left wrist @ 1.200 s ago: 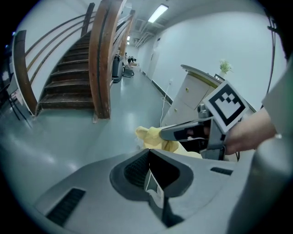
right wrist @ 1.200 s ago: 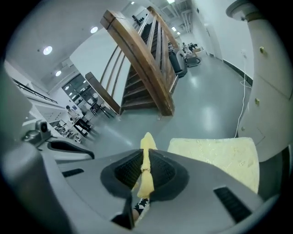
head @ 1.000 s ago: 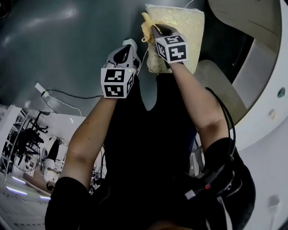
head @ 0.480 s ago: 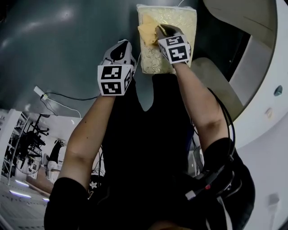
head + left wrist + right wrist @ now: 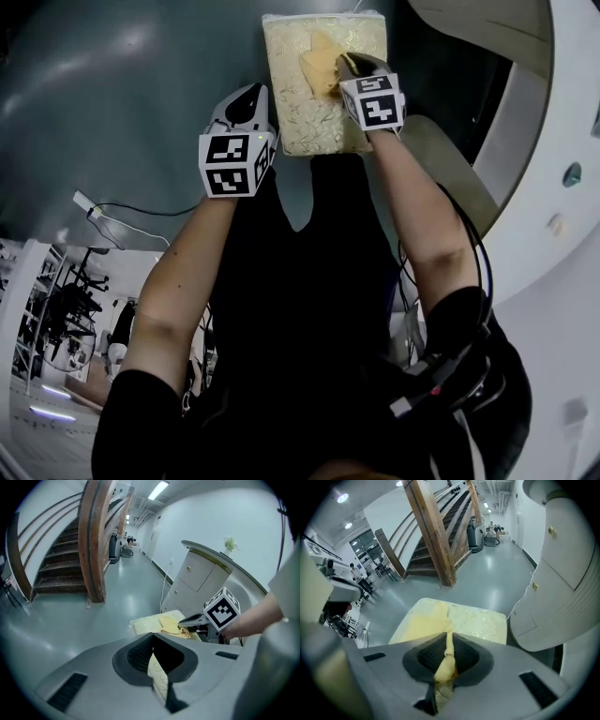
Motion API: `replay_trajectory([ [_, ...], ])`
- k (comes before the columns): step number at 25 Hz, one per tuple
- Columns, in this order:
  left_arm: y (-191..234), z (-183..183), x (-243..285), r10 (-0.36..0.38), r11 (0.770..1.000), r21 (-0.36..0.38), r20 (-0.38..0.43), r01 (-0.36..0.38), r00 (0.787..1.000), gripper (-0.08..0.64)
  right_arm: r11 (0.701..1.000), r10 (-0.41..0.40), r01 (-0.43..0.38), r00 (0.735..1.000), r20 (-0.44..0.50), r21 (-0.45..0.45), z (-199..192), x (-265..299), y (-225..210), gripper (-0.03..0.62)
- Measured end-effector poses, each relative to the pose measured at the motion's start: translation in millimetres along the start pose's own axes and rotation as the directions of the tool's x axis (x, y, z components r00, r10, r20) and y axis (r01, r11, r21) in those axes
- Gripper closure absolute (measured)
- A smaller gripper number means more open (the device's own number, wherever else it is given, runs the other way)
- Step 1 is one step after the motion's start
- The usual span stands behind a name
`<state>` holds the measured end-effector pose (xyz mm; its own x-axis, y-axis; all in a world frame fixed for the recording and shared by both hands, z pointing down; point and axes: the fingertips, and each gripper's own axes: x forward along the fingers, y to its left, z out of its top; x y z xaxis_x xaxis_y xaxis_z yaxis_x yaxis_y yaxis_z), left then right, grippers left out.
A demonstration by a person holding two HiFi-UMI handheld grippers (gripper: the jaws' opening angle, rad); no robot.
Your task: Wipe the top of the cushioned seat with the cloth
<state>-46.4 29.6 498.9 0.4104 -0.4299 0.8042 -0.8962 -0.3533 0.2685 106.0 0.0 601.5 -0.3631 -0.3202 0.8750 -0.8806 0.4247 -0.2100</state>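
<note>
The cushioned seat (image 5: 314,117) is a cream square with a gold pattern, at the top of the head view. A yellow cloth (image 5: 322,67) lies bunched on its top, right of the middle. My right gripper (image 5: 344,67) is shut on the cloth; in the right gripper view the cloth (image 5: 444,660) runs between the jaws and spreads over the seat (image 5: 480,623). My left gripper (image 5: 255,94) is at the seat's left edge. In the left gripper view a strip of the cream patterned seat (image 5: 158,679) is pinched between the shut jaws, with the right gripper (image 5: 194,620) beyond it.
A curved white cabinet (image 5: 562,197) stands close on the right of the seat. A white cable (image 5: 141,202) lies on the grey floor to the left. A wooden staircase (image 5: 436,536) rises further off, with a hallway behind it.
My right gripper has dragged the cloth from the seat's left edge toward its middle and right. The left gripper has stayed by the seat's left edge.
</note>
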Motion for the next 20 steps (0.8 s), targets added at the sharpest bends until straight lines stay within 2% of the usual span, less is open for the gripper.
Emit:
replay_trajectory([
  [10,-10.8,12.7,7.9,0.0,1.0,0.004,0.013,0.0,1.0,0.557,0.989,-0.11,0.112,0.994,-0.029,0.101,-21.6,-21.7,-63.6,0.549],
  [13,-11.7,12.6,10.4,-0.002,1.0,0.005,0.012,0.002,1.0,0.557,0.971,-0.196,0.203,0.979,-0.064,0.126,-33.5,-31.1,-92.6,0.551],
  [16,-9.6,13.0,9.4,0.0,1.0,-0.009,0.021,0.0,1.0,0.557,0.933,-0.293,0.308,0.95,-0.105,0.183,-46.3,-45.6,-123.2,0.554],
  [18,-4.9,11.8,7.1,0.009,1.0,-0.026,0.023,-0.009,1.0,0.557,0.92,-0.311,0.323,0.947,-0.084,0.223,-41.7,-54.1,-129.8,0.554],
  [20,-1.3,10.2,5.6,0.015,0.999,-0.035,0.019,-0.014,1.0,0.557,0.919,-0.316,0.32,0.947,-0.054,0.23,-30.1,-62.0,-127.6,0.555],
])
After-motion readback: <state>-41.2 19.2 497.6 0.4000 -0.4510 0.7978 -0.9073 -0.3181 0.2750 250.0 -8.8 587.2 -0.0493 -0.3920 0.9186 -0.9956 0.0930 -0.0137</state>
